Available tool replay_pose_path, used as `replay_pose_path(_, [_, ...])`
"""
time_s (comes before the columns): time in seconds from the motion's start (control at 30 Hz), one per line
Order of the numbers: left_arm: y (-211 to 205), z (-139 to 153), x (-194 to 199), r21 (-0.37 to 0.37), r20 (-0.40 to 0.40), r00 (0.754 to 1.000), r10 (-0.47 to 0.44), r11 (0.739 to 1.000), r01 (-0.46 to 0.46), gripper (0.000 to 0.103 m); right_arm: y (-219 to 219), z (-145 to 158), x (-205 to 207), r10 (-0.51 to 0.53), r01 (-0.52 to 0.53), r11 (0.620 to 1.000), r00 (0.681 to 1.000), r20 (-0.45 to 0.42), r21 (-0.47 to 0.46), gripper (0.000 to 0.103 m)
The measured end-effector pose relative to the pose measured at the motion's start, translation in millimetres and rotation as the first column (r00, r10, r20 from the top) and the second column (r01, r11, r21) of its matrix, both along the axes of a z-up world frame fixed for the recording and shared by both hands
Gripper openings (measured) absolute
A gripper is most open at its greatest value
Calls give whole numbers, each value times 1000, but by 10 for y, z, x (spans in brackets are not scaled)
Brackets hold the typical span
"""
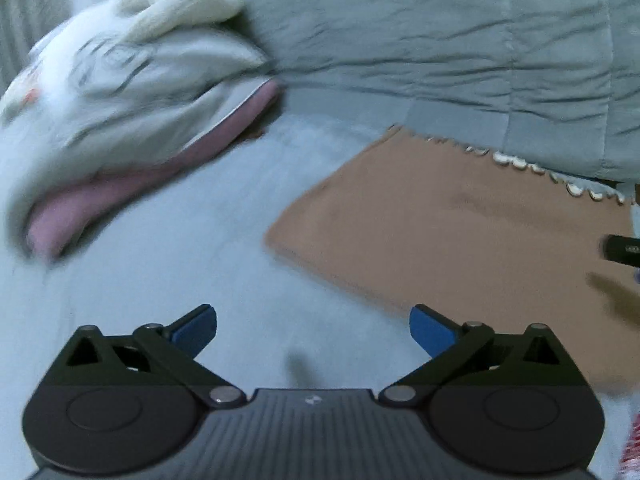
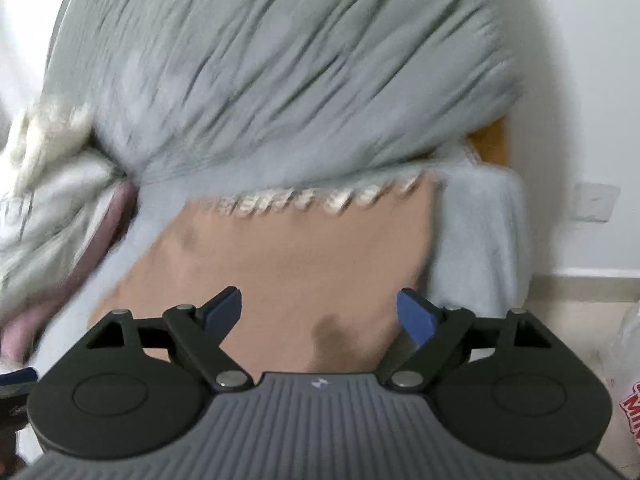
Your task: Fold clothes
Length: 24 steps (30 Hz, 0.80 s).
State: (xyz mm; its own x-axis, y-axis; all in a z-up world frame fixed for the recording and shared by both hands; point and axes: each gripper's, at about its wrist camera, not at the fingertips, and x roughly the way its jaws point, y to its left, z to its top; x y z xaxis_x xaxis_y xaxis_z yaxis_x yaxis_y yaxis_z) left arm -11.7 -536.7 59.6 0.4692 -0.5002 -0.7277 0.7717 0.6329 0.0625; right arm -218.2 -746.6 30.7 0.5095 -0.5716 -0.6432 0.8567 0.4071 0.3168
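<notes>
A tan knitted garment with cream trim (image 2: 304,248) lies folded flat on the pale blue bed (image 1: 200,220). Both the left gripper (image 1: 313,330) and the right gripper (image 2: 319,312) have their fingers apart and empty. A crumpled white-and-pink clothes heap (image 1: 120,112) looks unfolded yet.

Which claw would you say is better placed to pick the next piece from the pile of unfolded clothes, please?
Left, probably. The left claw is open and empty, with the clothes pile ahead to its left. The right claw, also open, hangs over the folded tan garment, the pile at its view's far edge.
</notes>
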Motion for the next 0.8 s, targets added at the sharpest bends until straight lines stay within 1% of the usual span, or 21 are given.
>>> replay_pose_path(0.07, [289, 4, -71, -19, -33, 999, 27, 999, -28, 102, 152, 16, 155, 36, -39, 998, 997, -63, -45, 86])
replay_pose_path(0.13, [640, -12, -188, -39, -44, 997, 65, 997, -67, 102, 272, 24, 255, 68, -77, 994, 990, -120, -74, 90])
replay_pose_path(0.17, [954, -75, -301, -38, -58, 993, 105, 993, -107, 102, 310, 24, 272, 81, -93, 993, 986, -142, -78, 95])
replay_pose_path(0.2, [1166, -134, -364, -33, -78, 988, 136, 990, -139, 102, 410, -66, 375, 101, -124, 988, 971, -217, -94, 99])
replay_pose_path(0.27, [1519, -211, -439, -17, -129, 974, 187, 982, -190, 102, 519, -216, 503, 116, -168, 979, 927, -356, -117, 100])
replay_pose_path(0.3, [1695, -228, -471, -10, -152, 966, 208, 977, -212, 102, 563, -223, 522, 116, -182, 974, 911, -395, -135, 100])
replay_pose_path(0.33, [1854, -206, -494, -14, -156, 962, 224, 973, -229, 102, 663, -129, 570, 87, -179, 967, 900, -428, -180, 99])
replay_pose_path(0.37, [2019, -153, -531, -23, -140, 961, 239, 969, -244, 102, 769, -25, 621, 54, -176, 958, 887, -459, -228, 99])
replay_pose_path(0.4, [2121, -109, -557, -27, -126, 961, 247, 967, -252, 102, 850, 85, 604, 26, -157, 950, 901, -432, -269, 99])
replay_pose_path(0.43, [2318, -16, -609, -27, -84, 961, 264, 963, -267, 102, 1076, 350, 523, -20, -98, 925, 952, -304, -368, 99])
replay_pose_path(0.47, [2480, 56, -655, -24, -49, 958, 283, 958, -285, 102, 1256, 504, 476, -26, -58, 907, 981, -192, -416, 100])
replay_pose_path(0.5, [2571, 90, -681, -20, -29, 954, 298, 954, -298, 102, 1427, 587, 475, -2, -42, 900, 995, -100, -434, 103])
replay_pose_path(0.53, [2770, 151, -717, -6, 2, 944, 330, 944, -330, 102, 1571, 581, 559, 69, -88, 908, 996, -62, -409, 103])
replay_pose_path(0.57, [2912, 186, -734, 7, 19, 936, 352, 936, -352, 102, 1711, 564, 652, 144, -144, 914, 989, -28, -380, 103])
replay_pose_path(0.6, [3037, 213, -748, 19, 32, 928, 371, 928, -372, 102, 1821, 469, 837, 266, -273, 916, 962, -64, -294, 103])
replay_pose_path(0.63, [3240, 253, -768, 37, 51, 916, 399, 915, -401, 102, 1927, 365, 1032, 391, -402, 895, 916, -93, -195, 103])
replay_pose_path(0.7, [3594, 306, -811, 52, 81, 893, 442, 893, -447, 102, 2127, 203, 1283, 514, -523, 851, 849, -121, -57, 102])
replay_pose_path(0.77, [3943, 346, -817, 46, 93, 866, 491, 867, -497, 102, 2605, 151, 1455, 558, -570, 819, 818, -139, -66, 103])
replay_pose_path(0.8, [4102, 357, -809, 38, 96, 852, 514, 854, -519, 102, 2828, 162, 1509, 591, -606, 790, 792, -150, -91, 103])
